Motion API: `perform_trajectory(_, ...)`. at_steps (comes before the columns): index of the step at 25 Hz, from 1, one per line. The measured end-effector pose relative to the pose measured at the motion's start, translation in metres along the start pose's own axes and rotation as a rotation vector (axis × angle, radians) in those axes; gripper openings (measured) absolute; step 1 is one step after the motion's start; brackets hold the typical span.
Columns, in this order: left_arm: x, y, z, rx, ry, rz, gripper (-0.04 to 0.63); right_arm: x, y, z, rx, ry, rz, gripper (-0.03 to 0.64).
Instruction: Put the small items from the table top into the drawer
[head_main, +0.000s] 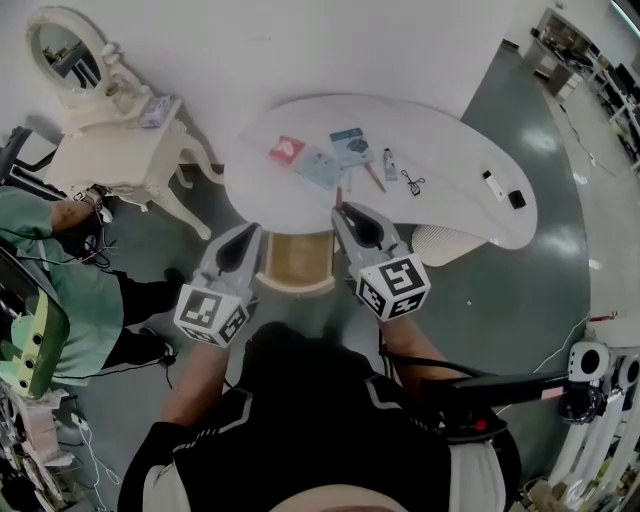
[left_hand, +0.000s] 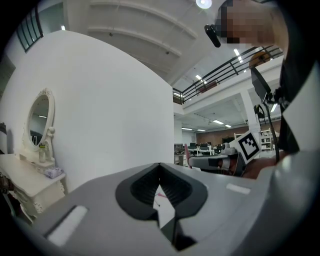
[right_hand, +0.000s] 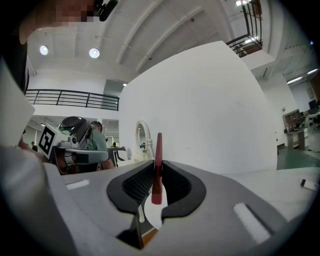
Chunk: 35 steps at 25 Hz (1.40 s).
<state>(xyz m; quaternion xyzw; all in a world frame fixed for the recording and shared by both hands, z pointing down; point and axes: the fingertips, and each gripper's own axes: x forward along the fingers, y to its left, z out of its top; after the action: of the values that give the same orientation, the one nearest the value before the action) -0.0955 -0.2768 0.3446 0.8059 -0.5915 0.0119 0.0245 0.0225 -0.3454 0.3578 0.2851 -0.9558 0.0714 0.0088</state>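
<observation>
In the head view my right gripper (head_main: 342, 210) is at the white table's near edge (head_main: 440, 130), shut on a slim dark red pen (head_main: 339, 196). The right gripper view shows that pen (right_hand: 157, 170) standing upright between the closed jaws. My left gripper (head_main: 246, 234) hangs beside the open wooden drawer (head_main: 296, 260), and its jaws meet at the tip with nothing in them (left_hand: 160, 167). On the table lie a pink card (head_main: 286, 150), a pale blue packet (head_main: 320, 167), a teal packet (head_main: 351, 146), a small tube (head_main: 390, 163), a pink pen (head_main: 375, 178) and a black clip (head_main: 413, 183).
A white piece (head_main: 492, 185) and a black piece (head_main: 516, 199) lie at the table's right end. A white dressing table with an oval mirror (head_main: 105, 130) stands at left, and a person in green (head_main: 60, 300) sits near it. A white stool (head_main: 440, 243) sits under the table.
</observation>
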Motion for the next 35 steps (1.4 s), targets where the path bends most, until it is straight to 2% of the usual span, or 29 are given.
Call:
perform_trajectory(7, 0.001, 0.02, -0.02, -0.03, 0.029, 0.001, 0.0, 0.021, 0.007, -0.018, -0.028, 0.048, 0.034, 0.052)
perform_trajectory(17, -0.003, 0.059, -0.041, -0.042, 0.062, -0.039, 0.0, 0.058, 0.023, -0.048, -0.049, 0.147, 0.059, 0.052)
perform_trajectory(25, -0.008, 0.081, -0.07, -0.07, 0.105, -0.044, 0.0, 0.079, 0.031, -0.096, -0.091, 0.263, 0.117, 0.052)
perform_trajectory(35, -0.019, 0.098, -0.102, -0.102, 0.151, -0.047, 0.0, 0.088, 0.056, -0.159, -0.146, 0.411, 0.23, 0.052)
